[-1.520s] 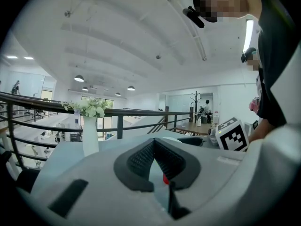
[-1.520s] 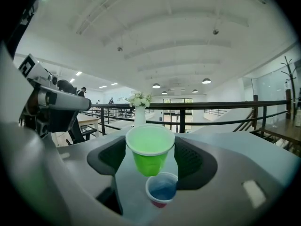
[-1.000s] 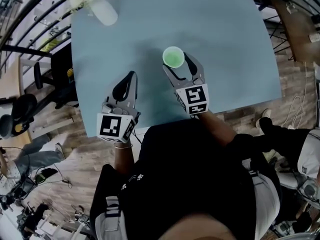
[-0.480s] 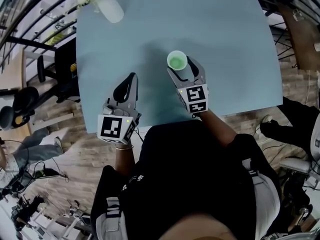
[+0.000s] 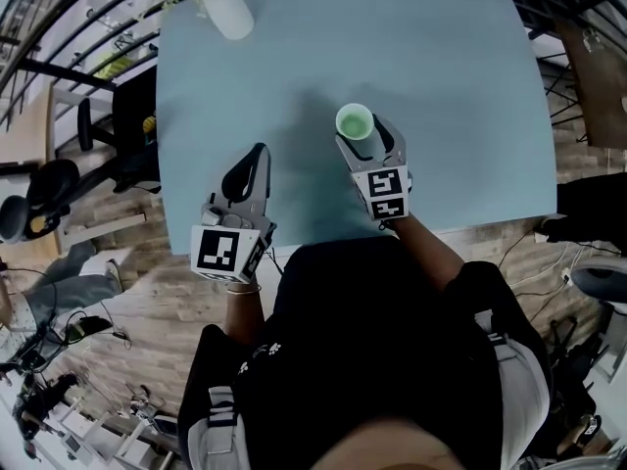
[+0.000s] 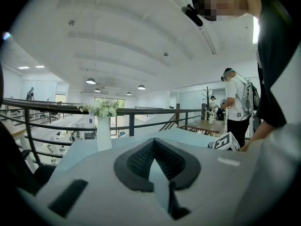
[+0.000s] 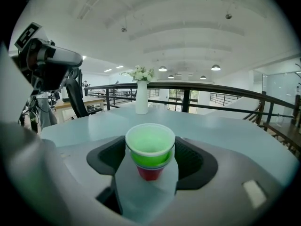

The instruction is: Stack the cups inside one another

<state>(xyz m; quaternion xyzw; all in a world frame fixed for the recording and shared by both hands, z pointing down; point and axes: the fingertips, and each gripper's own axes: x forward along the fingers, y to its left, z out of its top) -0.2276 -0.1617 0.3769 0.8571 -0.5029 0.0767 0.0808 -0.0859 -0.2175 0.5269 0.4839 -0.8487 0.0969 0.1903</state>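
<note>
A green cup (image 7: 150,145) sits nested in a red cup (image 7: 150,173), of which only the bottom shows below it. My right gripper (image 7: 150,157) is shut on this stack, a pad against each side. From the head view only the green cup's mouth (image 5: 355,122) shows, at the tip of the right gripper (image 5: 362,133) over the middle of the blue-grey table (image 5: 441,67). I cannot tell whether the stack touches the tabletop. My left gripper (image 5: 257,153) hovers near the table's front left, its jaws (image 6: 154,142) closed together on nothing.
A white vase with flowers (image 5: 223,8) stands at the table's far left corner, and it also shows in the right gripper view (image 7: 141,97). A black office chair (image 5: 118,135) is left of the table. A railing (image 7: 197,91) runs behind it. A person (image 6: 237,102) stands beyond.
The right gripper has sunk toward the table with the cup stack, which looks smaller now. The head view has shifted a little. The left gripper has stayed put.
</note>
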